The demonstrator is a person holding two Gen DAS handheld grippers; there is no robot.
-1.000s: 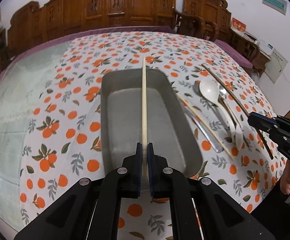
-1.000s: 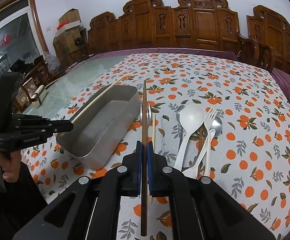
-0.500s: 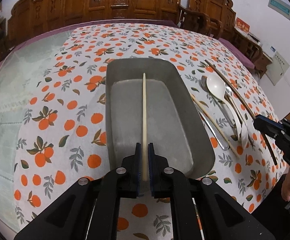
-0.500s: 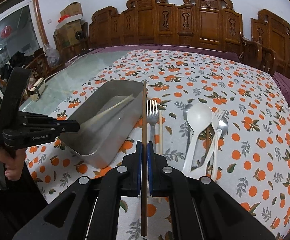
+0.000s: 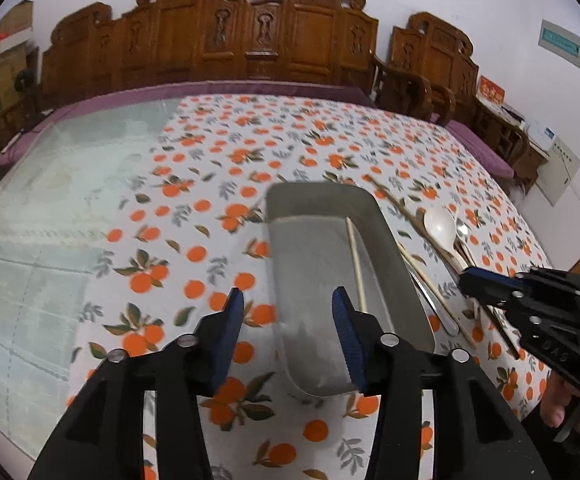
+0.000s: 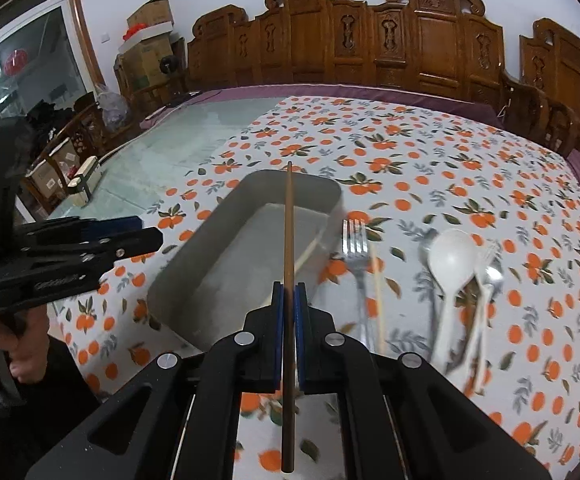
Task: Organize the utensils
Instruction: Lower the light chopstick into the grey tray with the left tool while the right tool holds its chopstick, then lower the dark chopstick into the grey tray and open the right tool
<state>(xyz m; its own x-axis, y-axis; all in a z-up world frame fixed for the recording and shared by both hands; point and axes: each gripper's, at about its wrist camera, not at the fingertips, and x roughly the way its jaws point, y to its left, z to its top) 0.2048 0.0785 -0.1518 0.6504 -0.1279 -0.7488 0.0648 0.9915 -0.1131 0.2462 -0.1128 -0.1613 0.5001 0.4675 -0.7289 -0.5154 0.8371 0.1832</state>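
gripping a dark brown chopstick (image 6: 289, 248) between its blue pads, the right claw (image 6: 289, 300) is closed tight, the stick running forward from well behind the fingers out over the metal tray (image 6: 194, 256), its far tip above the tray's far rim. the left claw (image 5: 288, 312) stands wide open with nothing between its fingers, hovering over the near end of the tray (image 5: 390, 248) and the cloth beside it.

inside the tray a pale chopstick (image 5: 356, 258) lies along the floor close to the right wall; in the right wrist view only a sliver of it shows by that wall.

just right of the tray, on the orange-print tablecloth (image 6: 430, 160), lie a metal fork (image 6: 356, 240) and a second pale chopstick (image 6: 378, 296) side by side. further right a white spoon (image 6: 452, 264) rests with a white plastic fork (image 6: 484, 280) beside it, and what looks like a metal spoon partly under them, though motion blur makes that hard to confirm. in the left wrist view another dark chopstick (image 5: 398, 204) lies on the cloth past the tray's far right corner.

beyond the cloth the bench (image 6: 210, 136) shows a bare glass top, with carved wooden chairs (image 6: 430, 40) lined along its far edge.
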